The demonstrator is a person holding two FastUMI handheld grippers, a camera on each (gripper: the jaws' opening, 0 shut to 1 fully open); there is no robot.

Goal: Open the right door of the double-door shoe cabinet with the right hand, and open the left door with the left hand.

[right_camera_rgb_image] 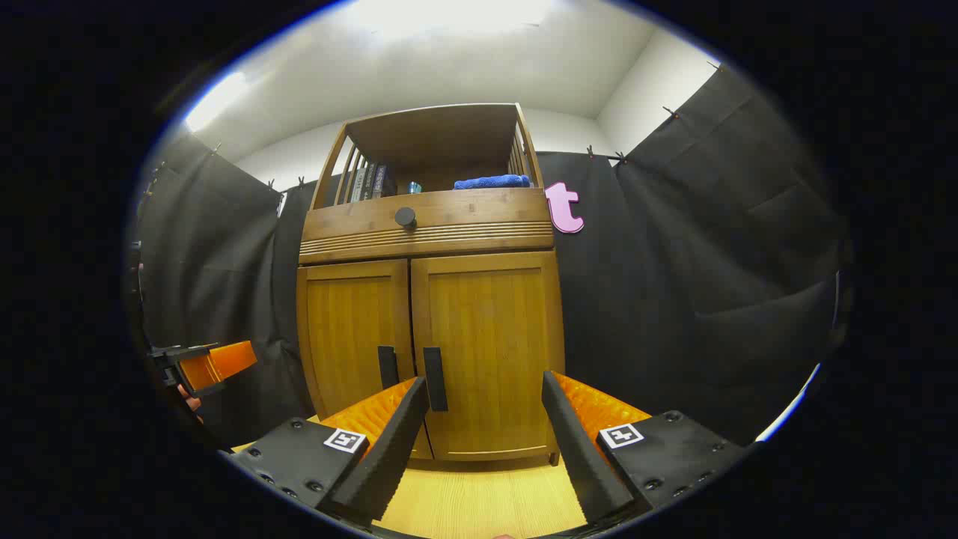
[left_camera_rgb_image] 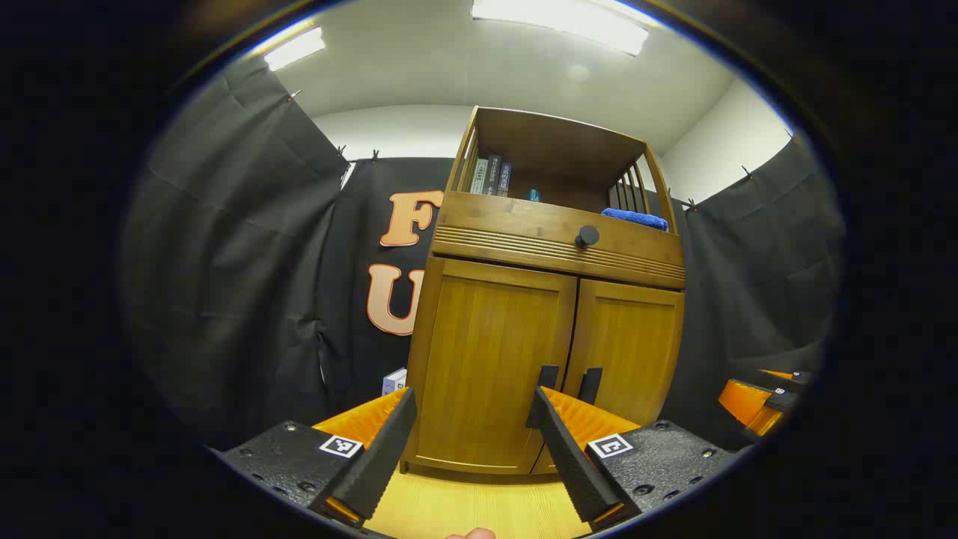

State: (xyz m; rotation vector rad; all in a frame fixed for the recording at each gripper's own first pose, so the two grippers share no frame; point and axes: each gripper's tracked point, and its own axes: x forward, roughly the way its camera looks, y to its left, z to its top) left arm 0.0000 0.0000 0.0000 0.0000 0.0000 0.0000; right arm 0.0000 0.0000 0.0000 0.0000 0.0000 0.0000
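Note:
A wooden shoe cabinet (left_camera_rgb_image: 554,247) (right_camera_rgb_image: 426,224) stands ahead with both lower doors closed. In the left gripper view my left gripper (left_camera_rgb_image: 471,419) is open, low in front of the left door (left_camera_rgb_image: 486,359); the left door's dark handle (left_camera_rgb_image: 548,376) and the right door's handle (left_camera_rgb_image: 590,385) show just beyond its right finger. In the right gripper view my right gripper (right_camera_rgb_image: 485,415) is open before the right door (right_camera_rgb_image: 490,344), whose handle (right_camera_rgb_image: 435,378) lies by its left finger, beside the left door's handle (right_camera_rgb_image: 387,367). Neither gripper touches the cabinet.
A drawer with a round dark knob (left_camera_rgb_image: 587,236) (right_camera_rgb_image: 405,217) sits above the doors. The open shelf on top holds books (left_camera_rgb_image: 490,176) and a blue cloth (left_camera_rgb_image: 635,218) (right_camera_rgb_image: 490,181). Black cloth walls flank the cabinet. Light wooden floor (left_camera_rgb_image: 479,509) lies below. A small box (left_camera_rgb_image: 394,381) stands at the cabinet's left.

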